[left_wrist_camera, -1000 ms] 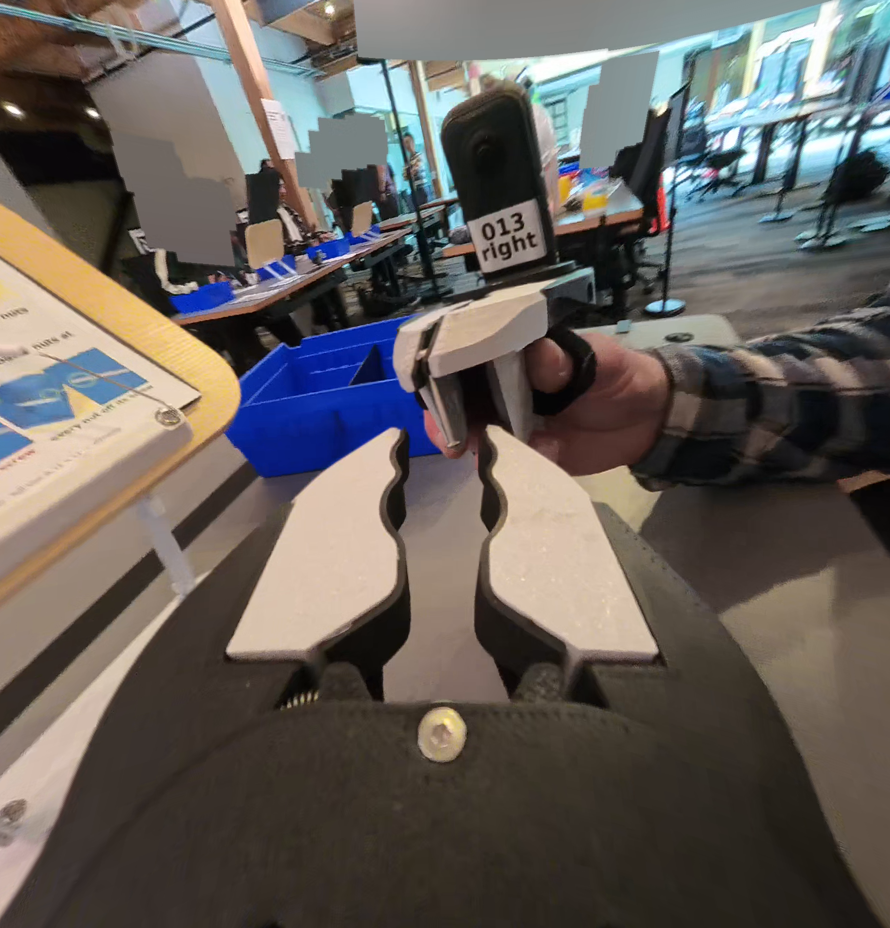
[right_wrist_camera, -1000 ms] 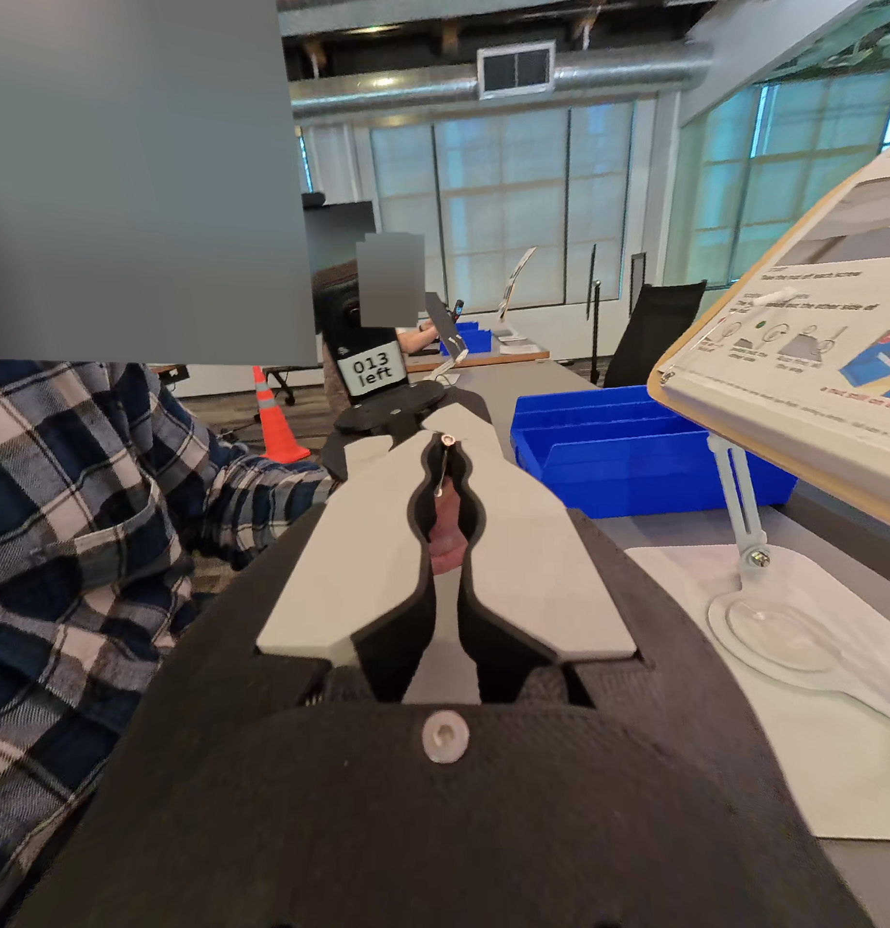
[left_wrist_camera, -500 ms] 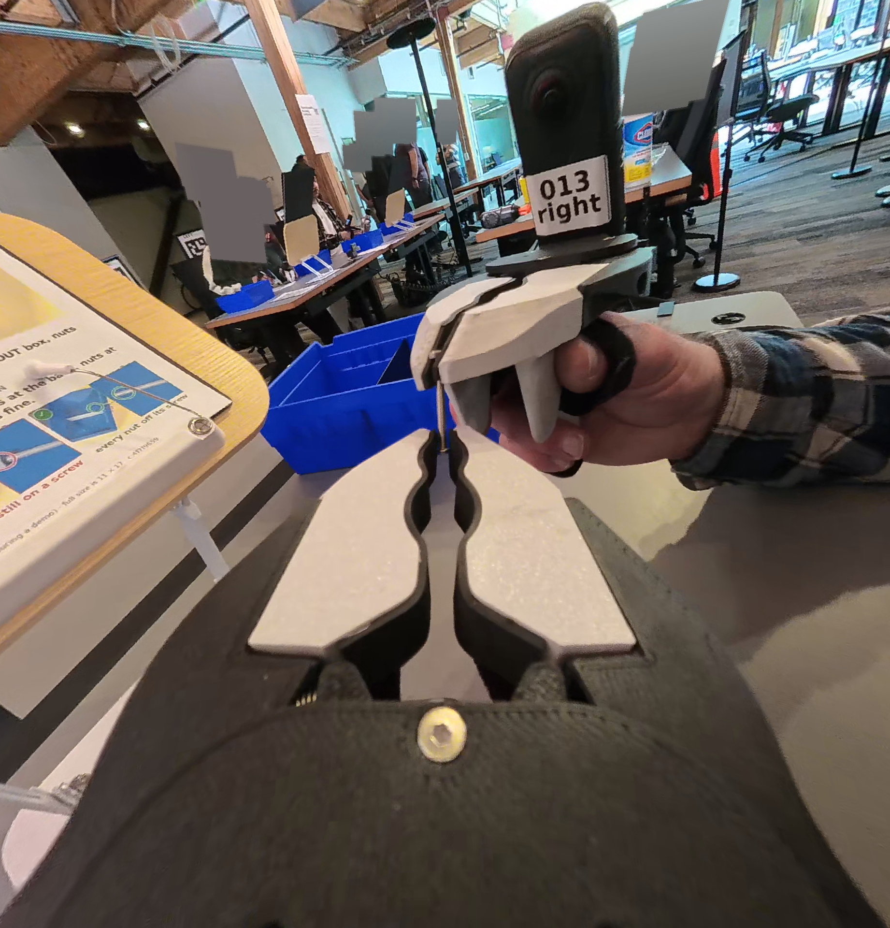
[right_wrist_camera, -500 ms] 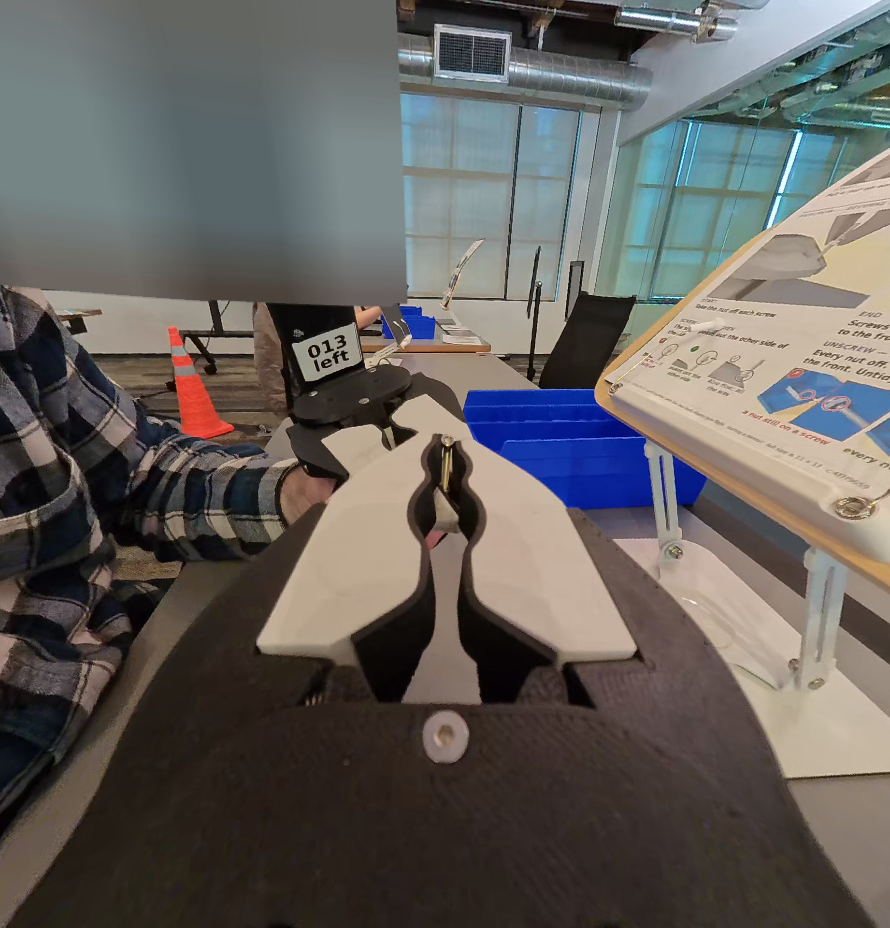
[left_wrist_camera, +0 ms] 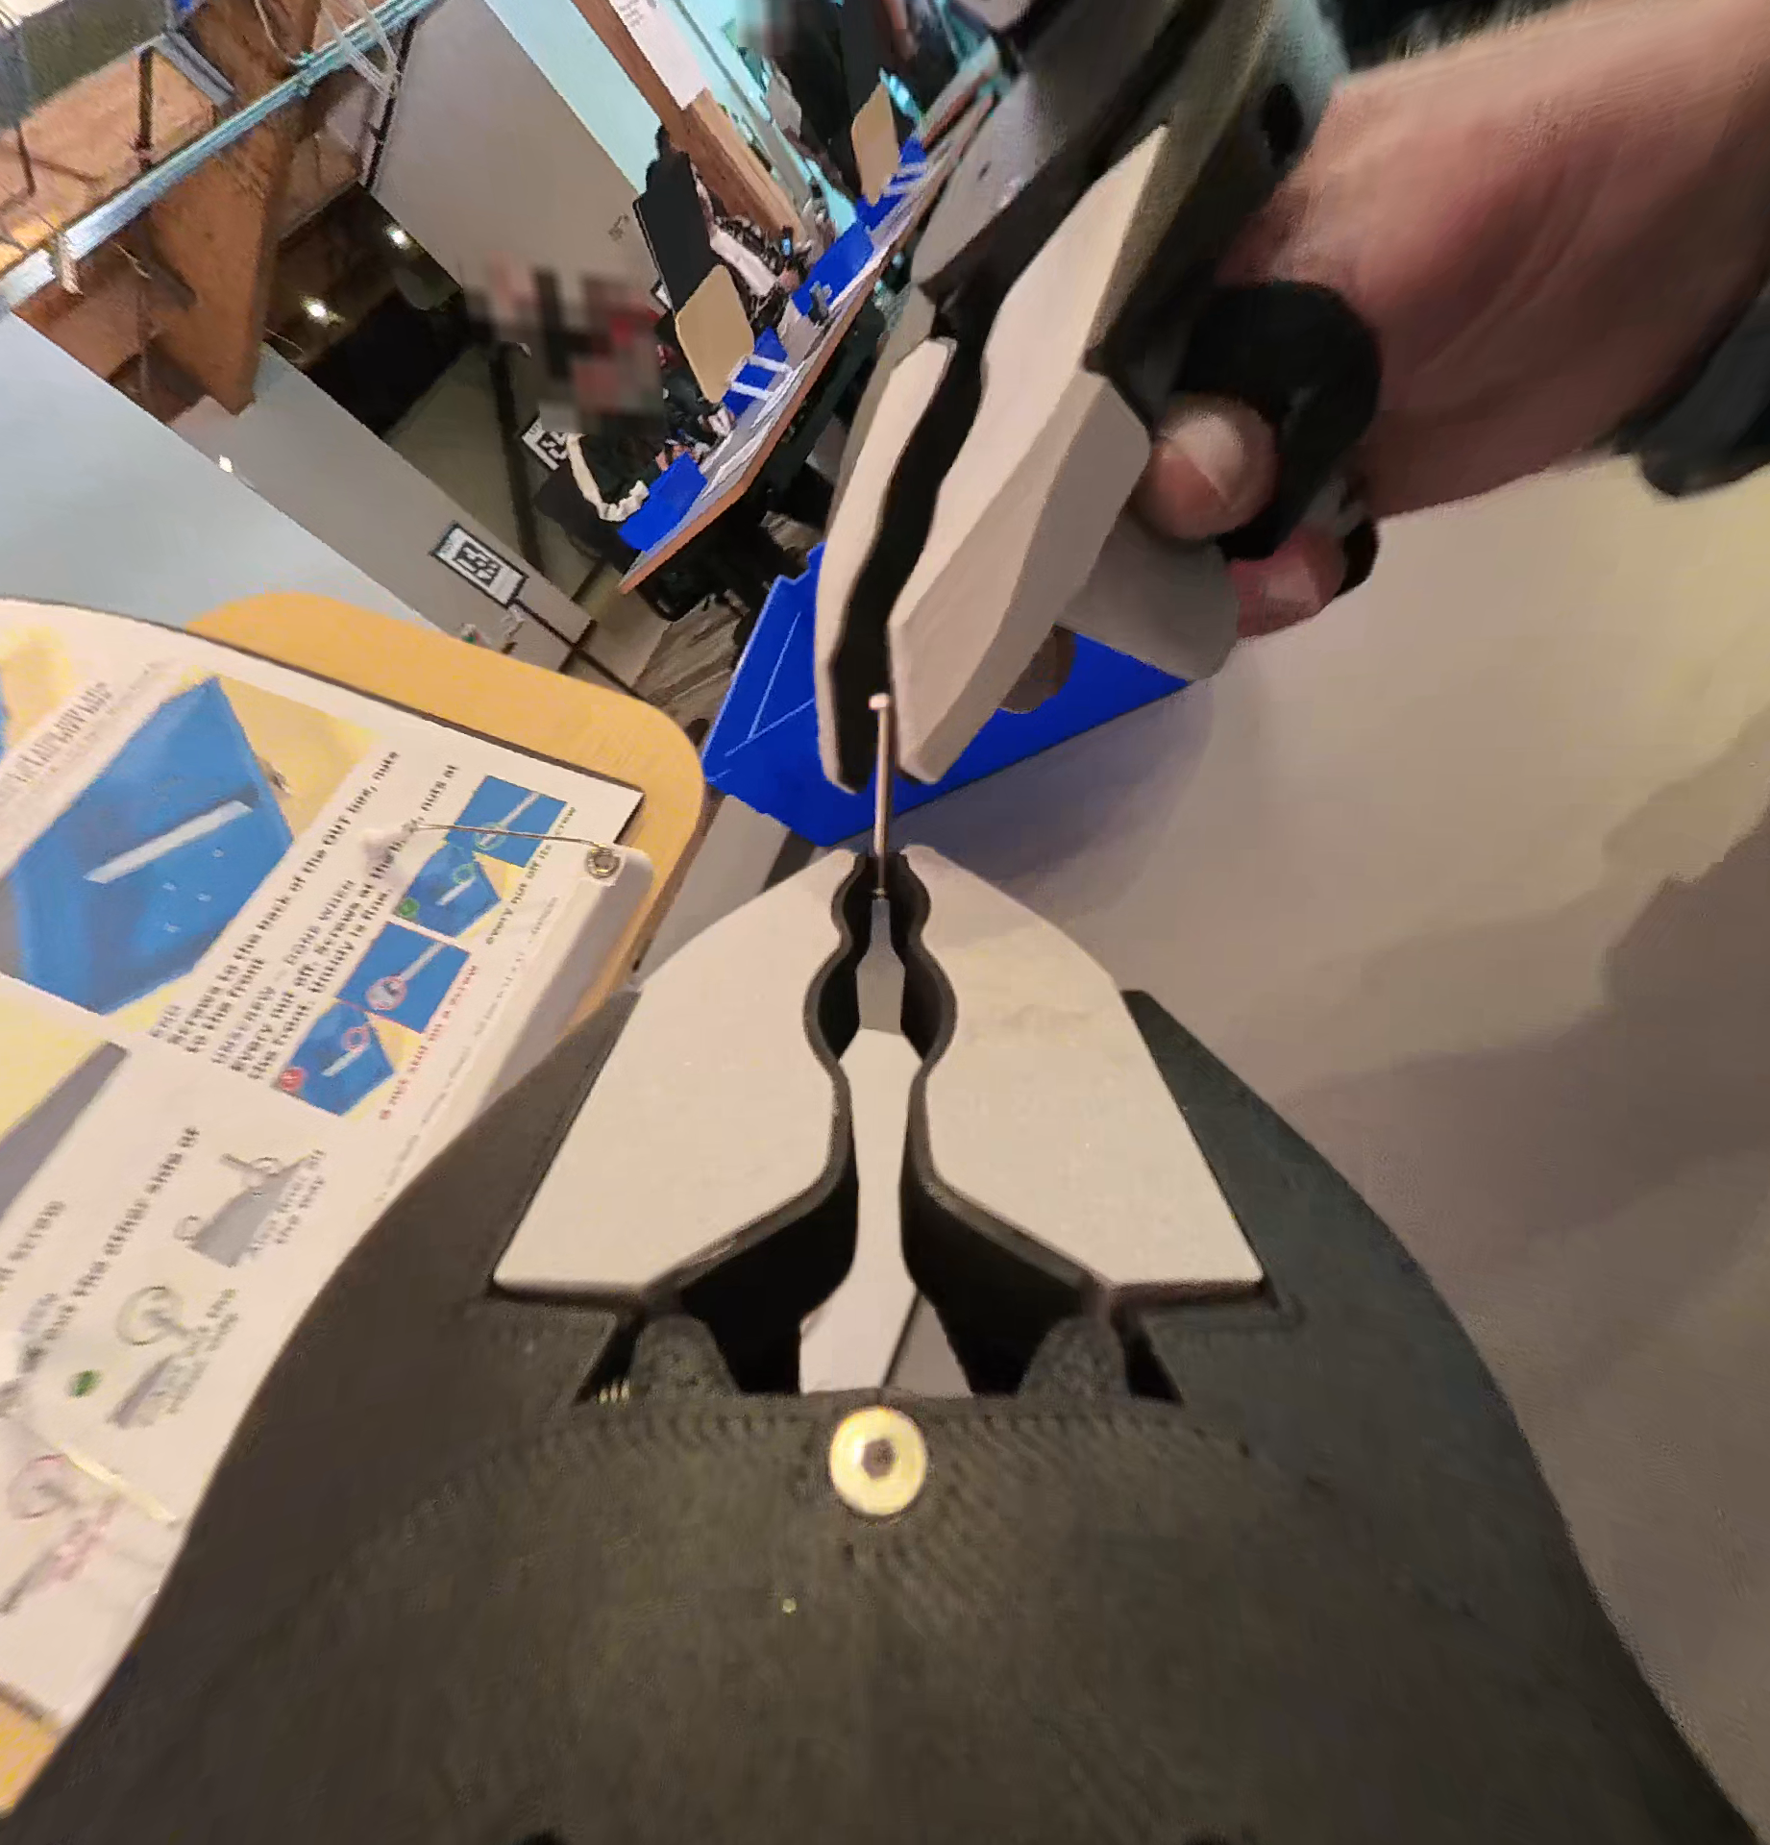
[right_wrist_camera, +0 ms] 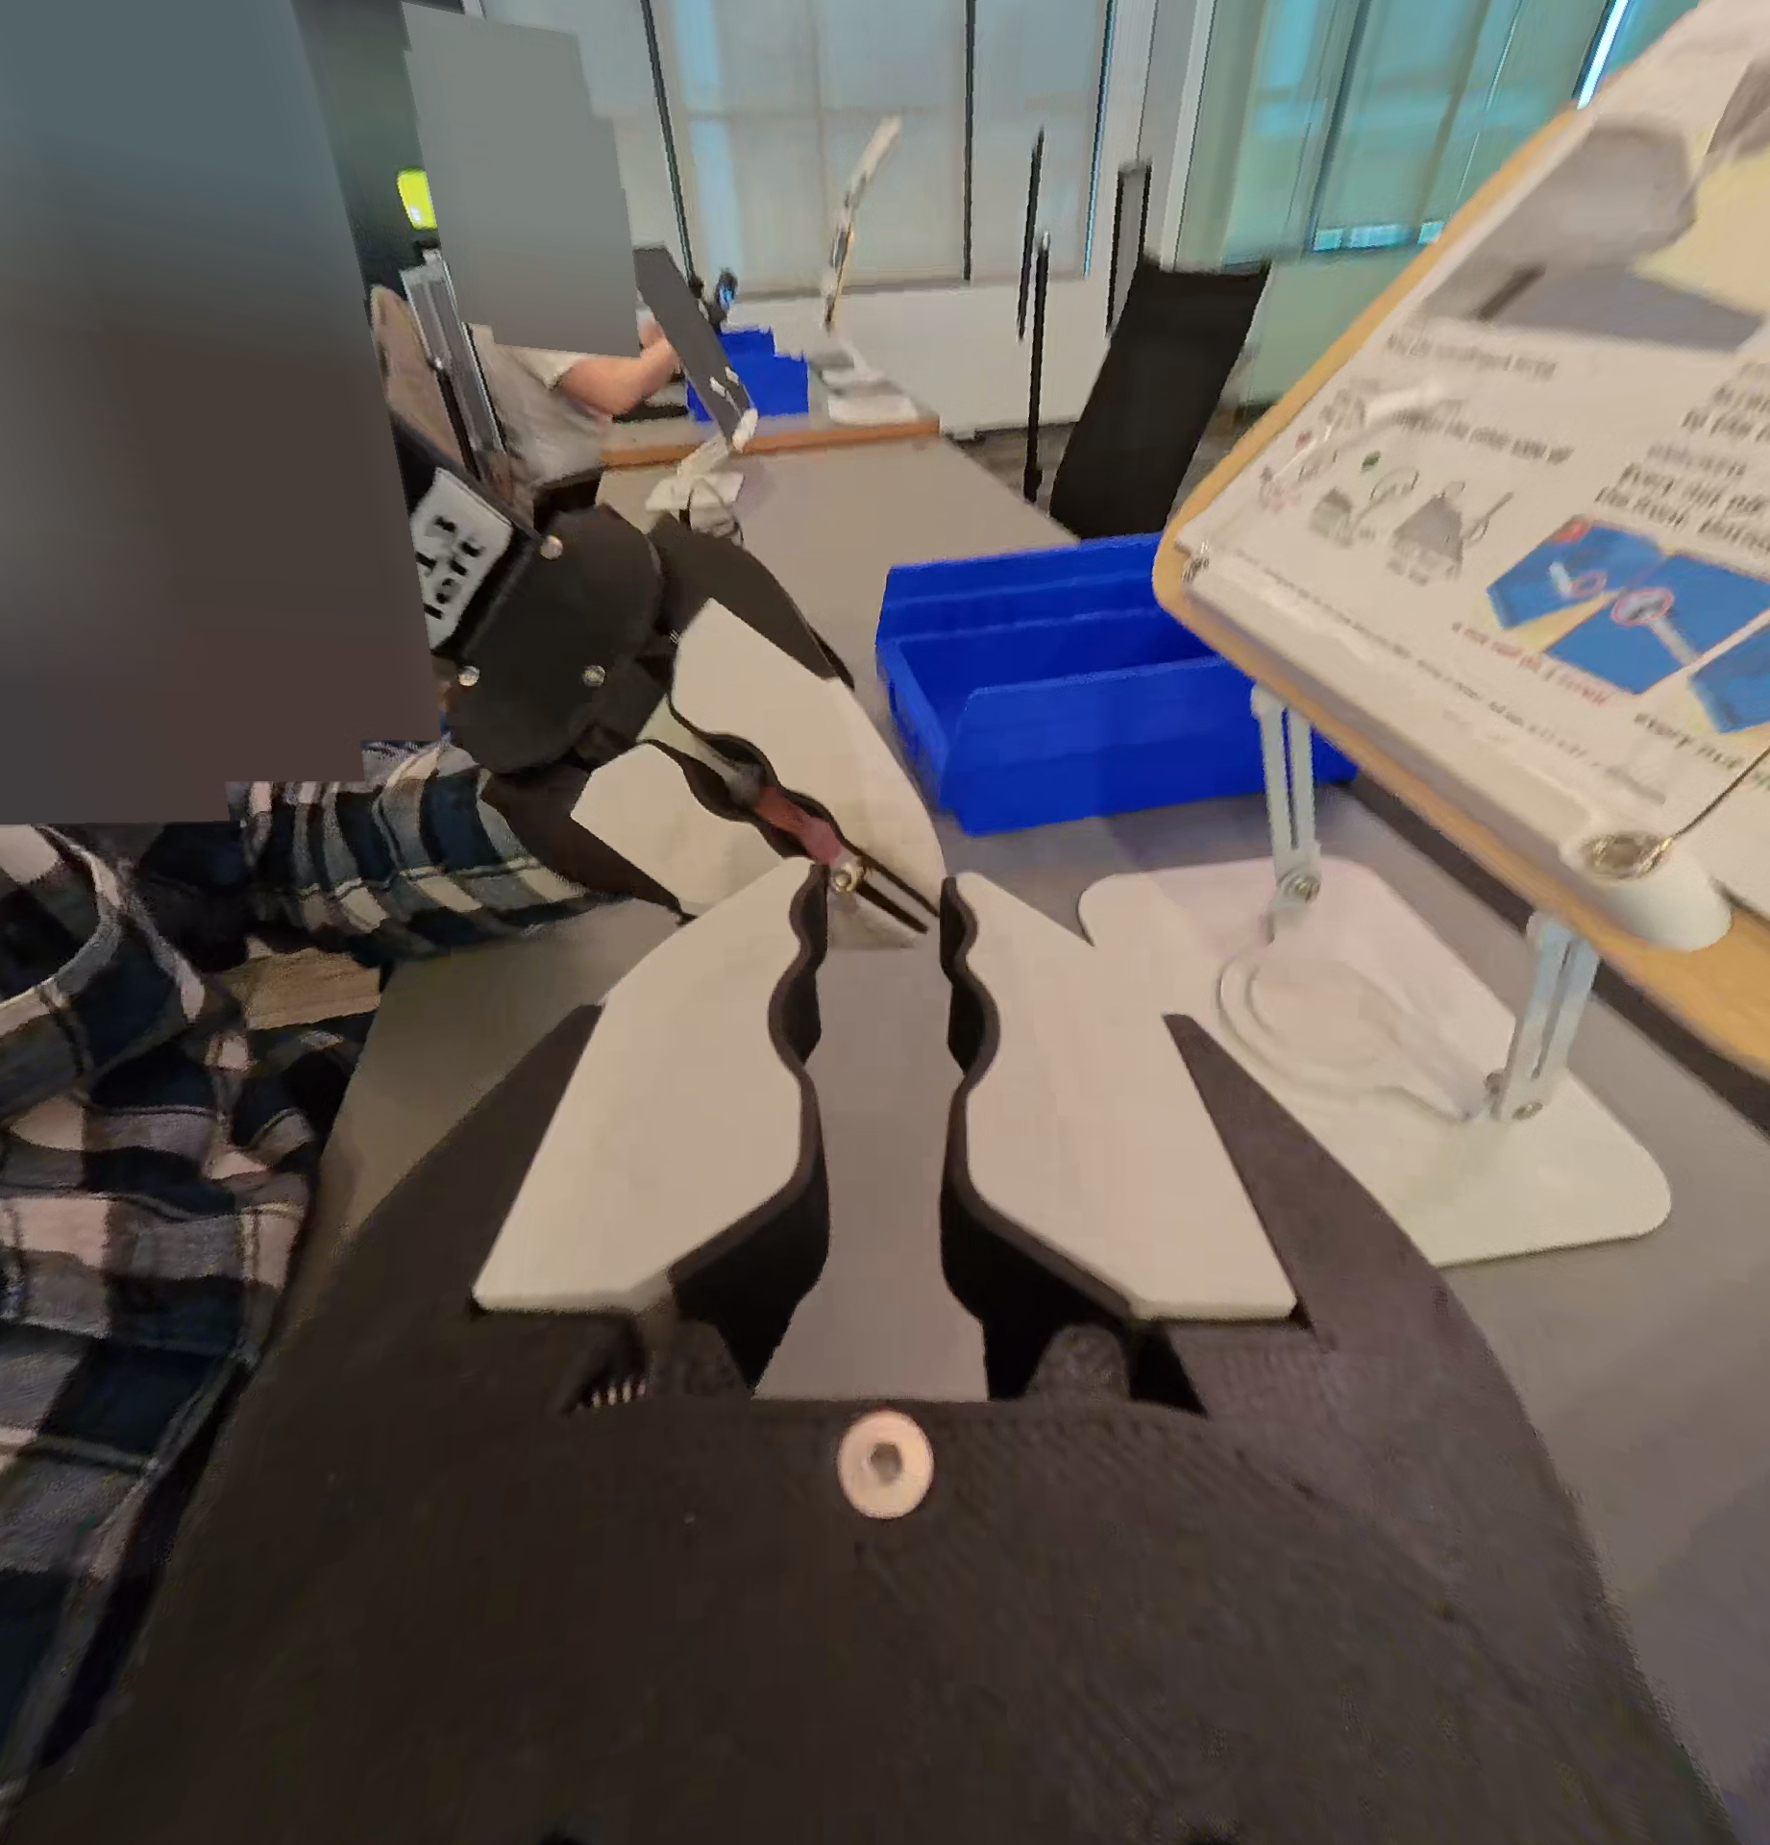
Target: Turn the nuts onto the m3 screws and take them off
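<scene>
- My left gripper (left_wrist_camera: 878, 879) is closed. Its pale fingertips are pinched on the lower end of a thin, silver-grey metal screw (left_wrist_camera: 879, 789), which stands out toward 12 o'clock, nearly in line with the fingers.
- The hold is only at the very tips and on a very thin shaft. I judge it will twist easily, so I would keep the squeeze steady and the wrist quiet, and push only along the shaft.
- My right gripper (left_wrist_camera: 886, 777) comes down from 1 o'clock, held in my hand (left_wrist_camera: 1510, 250). Its two fingers stand on either side of the screw's upper end, with the small head between them.
- In the right wrist view, that right gripper (right_wrist_camera: 881, 884) is plainly parted, with a clear gap between its dark pads. It grips nothing, and the left gripper's tips (right_wrist_camera: 916, 914) poke into the gap from 11 o'clock.
- A small silvery bit (right_wrist_camera: 841, 879) sits just beside my right gripper's left fingertip. I cannot tell whether it is a nut or the screw's head, or whether the pad touches it.
- Below both grippers lies the plain grey tabletop (left_wrist_camera: 1360, 899).
- Farther off at 11 o'clock stands a blue plastic open-topped bin (left_wrist_camera: 761, 719).
- At 9 o'clock in the left view, a tilted wooden board bearing a printed sheet (left_wrist_camera: 442, 679) stands on a white flat-based stand (right_wrist_camera: 1460, 1148).
</scene>
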Action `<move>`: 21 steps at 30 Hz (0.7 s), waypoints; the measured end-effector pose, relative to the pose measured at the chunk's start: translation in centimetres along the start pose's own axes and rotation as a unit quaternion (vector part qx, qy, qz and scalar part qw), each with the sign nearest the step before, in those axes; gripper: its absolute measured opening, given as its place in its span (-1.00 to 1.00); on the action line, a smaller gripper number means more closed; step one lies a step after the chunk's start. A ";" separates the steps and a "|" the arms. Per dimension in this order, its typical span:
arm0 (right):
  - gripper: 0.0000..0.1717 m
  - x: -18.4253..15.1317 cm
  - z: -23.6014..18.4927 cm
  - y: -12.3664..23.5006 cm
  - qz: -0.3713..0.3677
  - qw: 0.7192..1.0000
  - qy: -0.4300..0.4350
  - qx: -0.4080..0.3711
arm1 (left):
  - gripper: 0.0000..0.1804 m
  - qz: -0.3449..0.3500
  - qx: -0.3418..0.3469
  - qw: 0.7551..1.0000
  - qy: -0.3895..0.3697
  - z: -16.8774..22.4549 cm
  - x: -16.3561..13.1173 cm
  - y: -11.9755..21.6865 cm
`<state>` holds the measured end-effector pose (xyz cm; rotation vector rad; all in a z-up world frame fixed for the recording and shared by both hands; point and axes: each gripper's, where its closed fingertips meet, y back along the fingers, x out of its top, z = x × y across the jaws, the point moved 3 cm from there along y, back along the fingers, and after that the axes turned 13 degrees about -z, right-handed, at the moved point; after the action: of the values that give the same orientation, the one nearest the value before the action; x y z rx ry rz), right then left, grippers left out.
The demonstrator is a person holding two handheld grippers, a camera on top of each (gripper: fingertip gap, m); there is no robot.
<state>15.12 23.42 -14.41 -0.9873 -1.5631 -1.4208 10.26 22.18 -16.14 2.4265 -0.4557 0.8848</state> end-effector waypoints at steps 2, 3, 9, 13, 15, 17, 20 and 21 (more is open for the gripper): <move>-0.79 -0.3 -0.2 -0.3 -0.021 0.999 -0.025 0.016 | -0.97 -0.023 0.021 0.999 -0.037 -0.1 -0.2 -0.2; -0.82 -0.4 -0.3 -0.5 -0.025 0.999 -0.037 0.022 | -0.97 -0.028 0.032 0.998 -0.051 -0.2 -0.2 -0.1; -0.94 -0.3 -0.2 -0.7 -0.017 0.998 -0.064 0.013 | -0.97 -0.050 0.057 0.993 -0.085 -0.6 -0.6 -0.1; -0.94 -0.3 -0.3 -0.7 -0.029 0.999 -0.031 0.003 | -0.97 -0.049 0.041 0.995 -0.080 -0.6 -0.6 0.1; -0.94 -0.3 -0.3 -0.7 -0.046 0.999 0.007 -0.007 | -0.97 -0.049 0.011 0.996 -0.067 -0.5 -0.7 0.1; -0.94 -0.3 -0.7 -0.7 -0.061 0.995 0.075 -0.019 | -0.97 -0.034 -0.044 0.998 -0.038 -0.3 -0.6 0.3; -0.94 -0.3 -1.3 -0.7 -0.077 0.985 0.154 -0.029 | -0.97 -0.006 -0.147 0.989 0.018 -0.1 -0.4 0.9; -0.94 -0.2 -1.3 -0.7 -0.082 0.980 0.176 -0.039 | -0.97 -0.005 -0.181 0.983 0.040 -0.1 -0.4 1.0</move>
<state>14.64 22.05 -14.79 -0.6169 -1.3583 -1.6780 9.45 21.48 -16.04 2.0545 -0.5246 0.8122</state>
